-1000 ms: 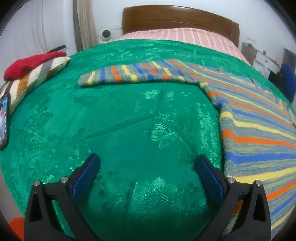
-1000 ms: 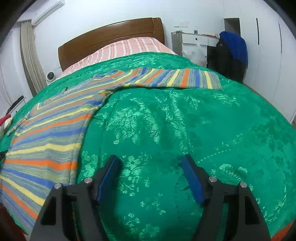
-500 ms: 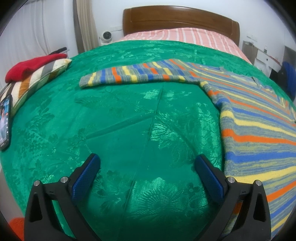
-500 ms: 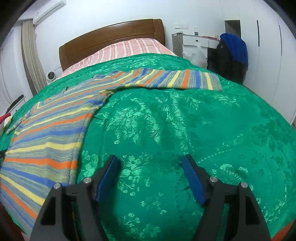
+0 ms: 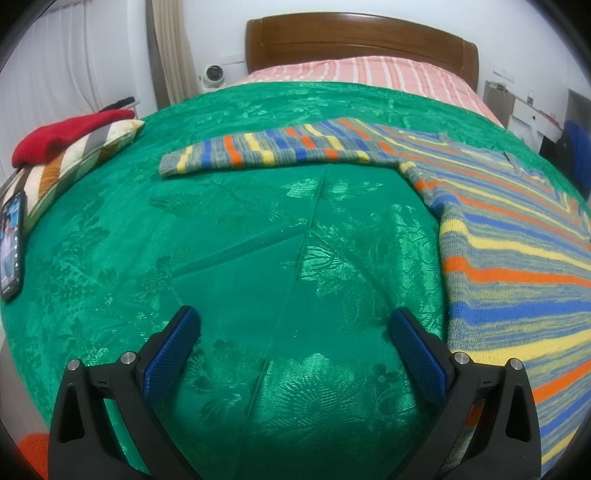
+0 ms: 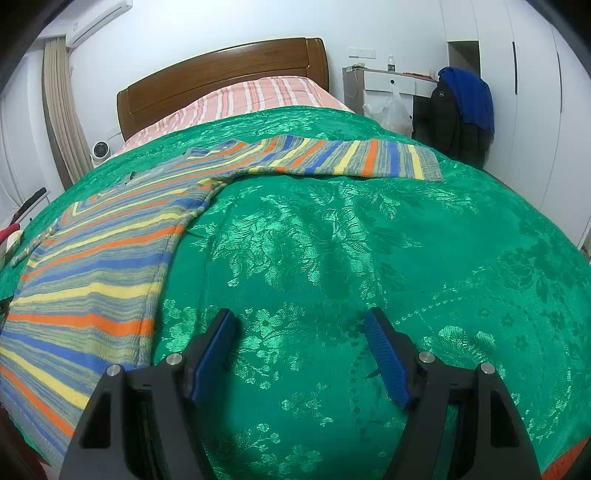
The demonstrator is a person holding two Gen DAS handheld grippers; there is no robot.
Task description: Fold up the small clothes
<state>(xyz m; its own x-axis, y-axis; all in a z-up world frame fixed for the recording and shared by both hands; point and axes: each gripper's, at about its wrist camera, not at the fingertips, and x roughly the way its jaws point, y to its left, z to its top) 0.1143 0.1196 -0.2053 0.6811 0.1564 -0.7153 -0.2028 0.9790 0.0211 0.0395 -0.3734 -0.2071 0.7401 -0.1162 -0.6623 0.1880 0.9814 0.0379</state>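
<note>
Reaching with both grippers spread empty, left gripper [image 5: 293, 332] and right gripper [image 6: 299, 334], I'd pinch each outstretched cuff of the multicoloured striped knit sweater [image 5: 517, 258] cleanly.

- Premises: domestic bedroom.
- Bed with wooden headboard [image 6: 221, 77] and green brocade bedspread [image 6: 369, 258].
- Wall-mounted air conditioner [image 6: 98, 18], curtain [image 6: 61, 110], white wardrobe [image 6: 535, 92].
- Jackets [image 6: 458, 110] draped on a chair.
</note>
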